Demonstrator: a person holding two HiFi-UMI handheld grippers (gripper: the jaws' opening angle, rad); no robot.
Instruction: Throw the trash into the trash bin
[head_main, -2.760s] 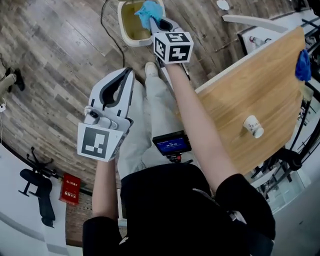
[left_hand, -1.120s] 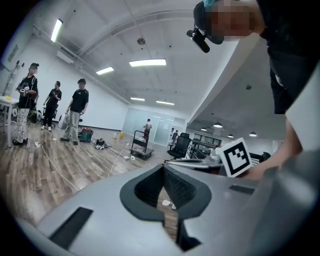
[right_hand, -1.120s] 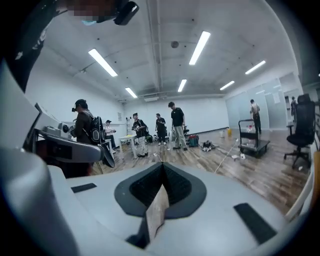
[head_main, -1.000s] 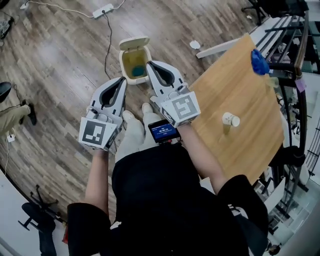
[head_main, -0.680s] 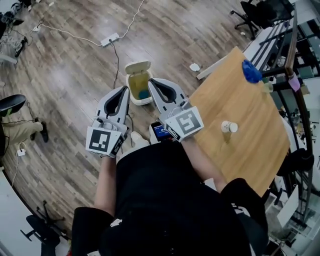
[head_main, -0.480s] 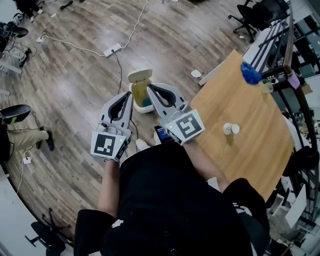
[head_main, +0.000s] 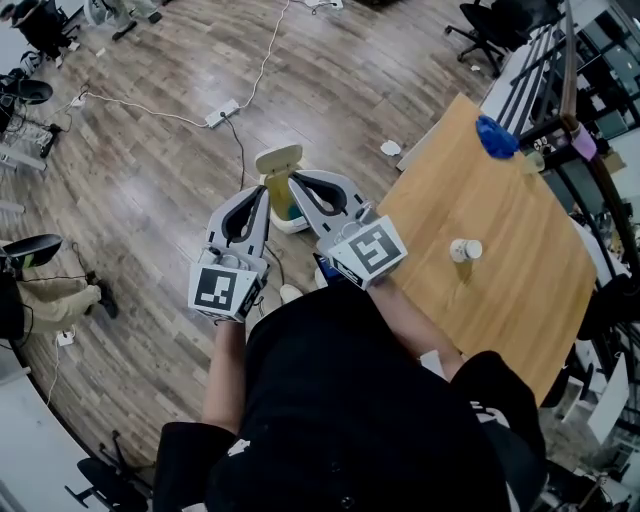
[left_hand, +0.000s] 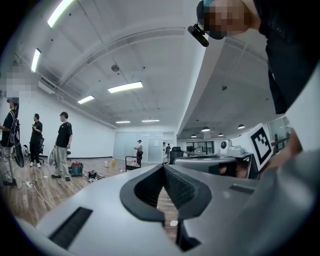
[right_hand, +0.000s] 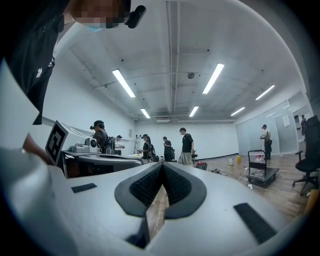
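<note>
Empty grippers over open bin
Off the table's (head_main: 500, 300) left edge the trash bin (head_main: 281, 196) stands lid-up; left gripper (head_main: 260, 192) and right gripper (head_main: 293, 180), pressed together, hold nothing. Blue wad (head_main: 491, 137), likely trash, lies at the far corner; any drop needs the mouth centred.

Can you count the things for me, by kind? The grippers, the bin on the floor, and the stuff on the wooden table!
Grippers: 2 (left gripper, right gripper)
Trash bin: 1
Paper cup: 1
Blue wad: 1
Total: 5
</note>
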